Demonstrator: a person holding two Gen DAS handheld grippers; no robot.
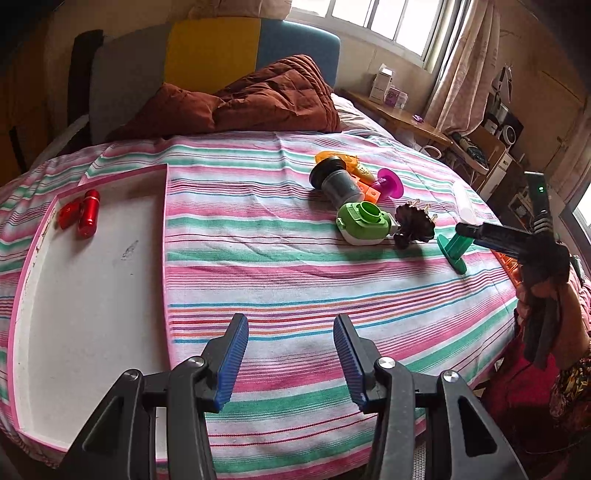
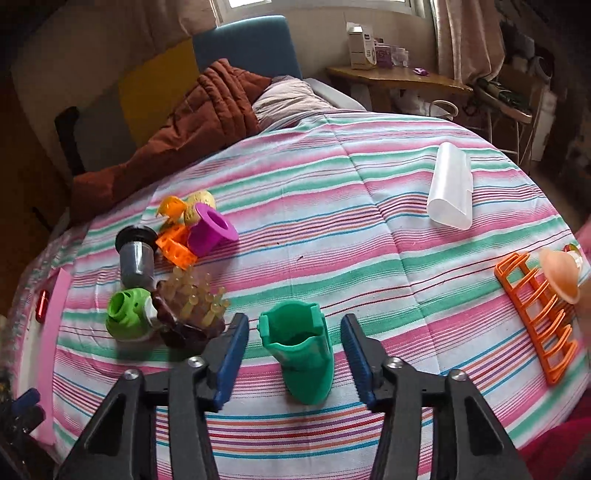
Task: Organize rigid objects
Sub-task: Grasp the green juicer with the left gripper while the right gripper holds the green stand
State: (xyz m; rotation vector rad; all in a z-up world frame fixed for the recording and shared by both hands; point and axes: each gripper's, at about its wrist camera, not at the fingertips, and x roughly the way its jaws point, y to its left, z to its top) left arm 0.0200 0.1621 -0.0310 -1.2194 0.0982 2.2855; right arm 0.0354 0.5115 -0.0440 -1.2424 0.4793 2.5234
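one teal green plastic holder (image 2: 299, 354) | hollow top | flared base | lying tilted

I look over a bed covered with a striped cotton sheet in pink, green and white (image 1: 295, 258). At twelve o'clock I see a padded headboard with grey, yellow and blue panels (image 1: 214, 51), and before it a crumpled rust-brown quilted blanket (image 1: 266, 99). At one o'clock bright daylight enters through a window with a white frame (image 1: 384, 22), and a pale patterned curtain (image 1: 461, 74) hangs beside it. Under the window stands a low wooden side table (image 2: 399, 79) that carries some small white and purple boxes (image 2: 369, 51). At two o'clock there are cluttered shelves (image 1: 495, 140), rather dark. A pale pillow (image 2: 291, 99) lies near the blanket.
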